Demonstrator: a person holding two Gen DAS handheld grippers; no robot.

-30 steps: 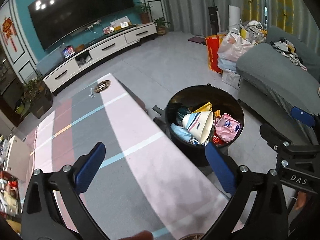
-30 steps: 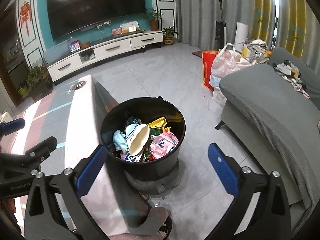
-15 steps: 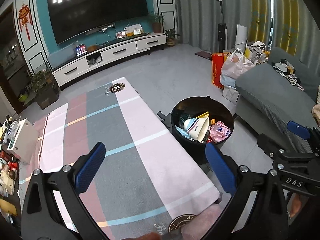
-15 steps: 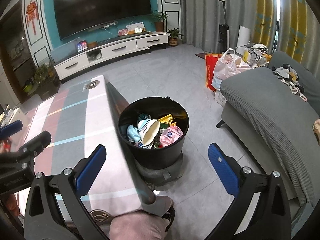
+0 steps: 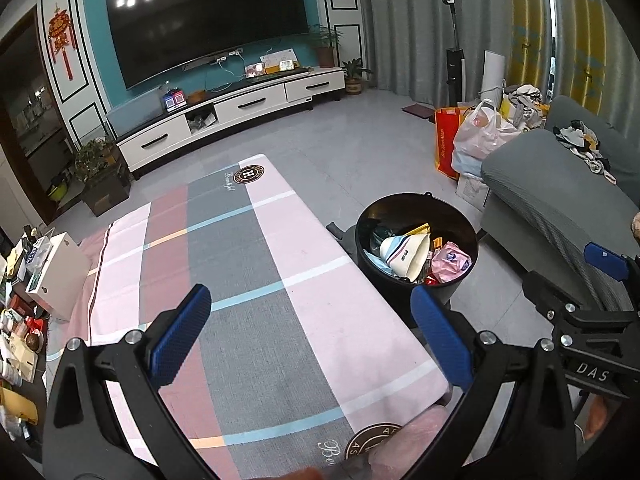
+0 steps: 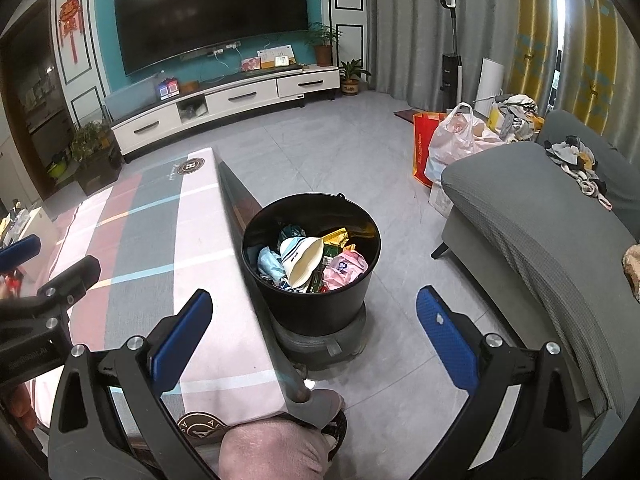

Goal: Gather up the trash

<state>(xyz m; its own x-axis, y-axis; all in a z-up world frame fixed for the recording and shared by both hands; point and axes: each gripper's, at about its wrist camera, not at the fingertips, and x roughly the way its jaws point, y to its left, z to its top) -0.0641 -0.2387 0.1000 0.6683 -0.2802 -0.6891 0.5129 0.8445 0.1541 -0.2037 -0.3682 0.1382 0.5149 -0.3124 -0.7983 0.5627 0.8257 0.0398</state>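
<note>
A black round trash bin [image 5: 450, 294] [image 6: 320, 312] stands on the floor beside the table's right edge. It holds several pieces of trash, among them a white paper bowl [image 5: 404, 254] [image 6: 298, 262] and a pink wrapper [image 5: 450, 260] [image 6: 344, 270]. My left gripper [image 5: 308, 336] hovers open above the striped tablecloth [image 5: 240, 280], nothing between its blue pads. My right gripper [image 6: 316, 338] is open too, held above the table corner and the floor, short of the bin. Each gripper shows at the edge of the other's view.
A grey sofa [image 6: 540, 232] runs along the right, with bags [image 6: 452, 144] at its far end. A white TV cabinet [image 5: 232, 116] lines the back wall. Clutter and a white box [image 5: 56, 276] sit left of the table. A person's knee in pink [image 6: 276, 452] shows at the bottom.
Both grippers have pulled back and risen away from the bin, so more of the table and room shows. Both stayed open and hold nothing.
</note>
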